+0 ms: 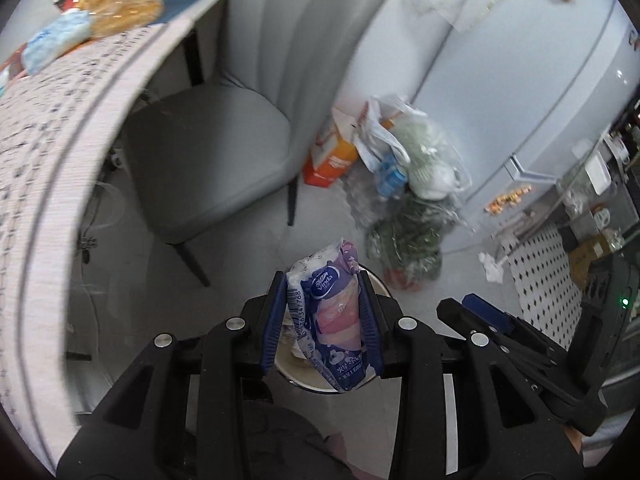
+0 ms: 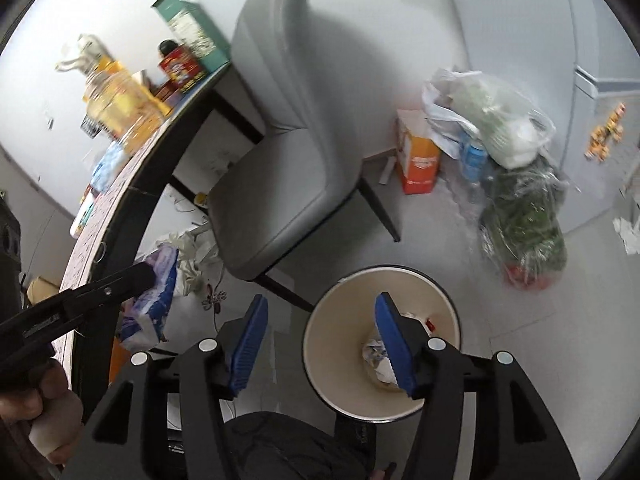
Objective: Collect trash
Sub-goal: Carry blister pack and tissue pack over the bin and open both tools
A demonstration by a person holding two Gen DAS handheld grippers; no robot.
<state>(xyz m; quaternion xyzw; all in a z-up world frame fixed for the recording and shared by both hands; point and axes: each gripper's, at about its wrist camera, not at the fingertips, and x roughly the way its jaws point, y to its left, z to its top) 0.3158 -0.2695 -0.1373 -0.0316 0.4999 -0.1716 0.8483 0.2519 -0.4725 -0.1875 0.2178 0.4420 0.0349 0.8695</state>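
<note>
Left gripper point(image 1: 323, 320) clamps a tissue pack point(image 1: 334, 320) above the bin point(image 2: 382, 344); right gripper point(image 2: 320, 344) hangs open, empty. Released off-centre, the pack could miss.

Bin point(image 2: 320, 320) before the chair point(image 2: 280, 168), table point(image 2: 120, 208) left, bags point(image 2: 516, 184) right, crumpled paper point(image 2: 376, 356) in bin.

Even, soft indoor light in both views. You get motion smear on the tabletop point(image 1: 60, 128) edge and the bottle on it; fisheye bends that edge. The chair point(image 2: 280, 128) throws a soft shadow on the wall behind. Corners vignette black.
</note>
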